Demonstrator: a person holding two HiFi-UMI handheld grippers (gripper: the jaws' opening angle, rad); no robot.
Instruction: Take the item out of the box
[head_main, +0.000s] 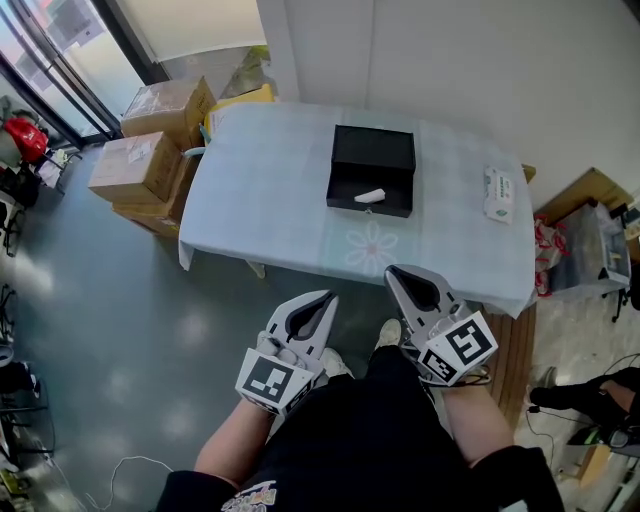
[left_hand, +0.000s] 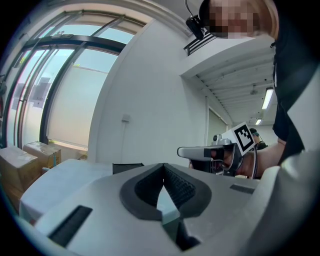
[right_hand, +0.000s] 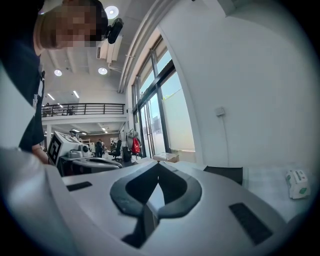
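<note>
Upper centre of the head view, a black open box (head_main: 373, 150) sits on the tabletop (head_main: 265, 195) with a small white item (head_main: 369, 196) inside. Lower centre, the left tool (head_main: 325, 298) and right tool (head_main: 392, 272) are both pressed together, empty.

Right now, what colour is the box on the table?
Black box; head view shows it best.

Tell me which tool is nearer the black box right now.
Right. The right tool hovers just short of the table, almost straight in front of the black box; the left tool is further back and off to its left.
</note>
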